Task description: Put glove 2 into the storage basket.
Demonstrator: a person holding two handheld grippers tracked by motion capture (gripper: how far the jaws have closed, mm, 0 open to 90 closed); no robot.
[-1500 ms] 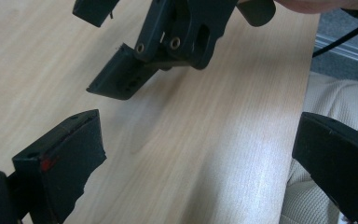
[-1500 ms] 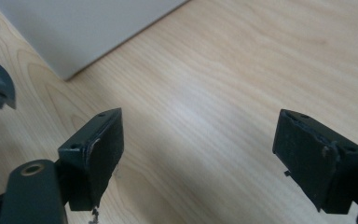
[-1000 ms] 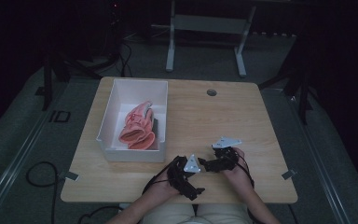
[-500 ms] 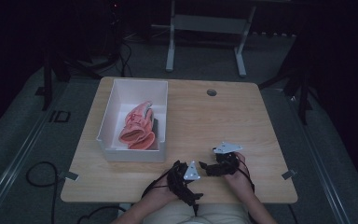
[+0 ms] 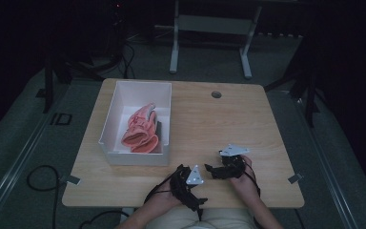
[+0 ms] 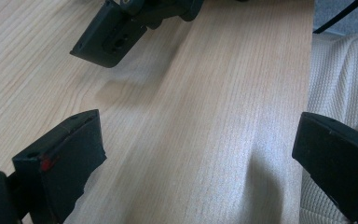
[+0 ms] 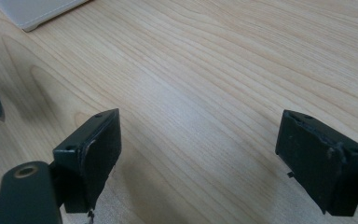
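Observation:
My left gripper (image 5: 196,187) rests near the table's front edge, held by a hand from below. In the left gripper view it (image 6: 198,135) is open, with bare wood between its jaws. My right gripper (image 5: 213,170) sits just right of it and slightly farther in. The right gripper view shows it (image 7: 200,130) open too, with nothing between its jaws. The two grippers lie close together. One black jaw of the right gripper (image 6: 109,35) appears at the top of the left gripper view.
A white box (image 5: 108,125) stands on the left half of the wooden table (image 5: 219,124), with pink shoe-like items (image 5: 140,129) inside. Its corner (image 7: 32,11) shows in the right gripper view. A round grommet hole (image 5: 216,94) is at the back. Cream fabric (image 6: 340,70) lies beyond the front edge.
Both grippers have drawn back a little toward the table's front edge, the left one more. The box and its contents have not moved.

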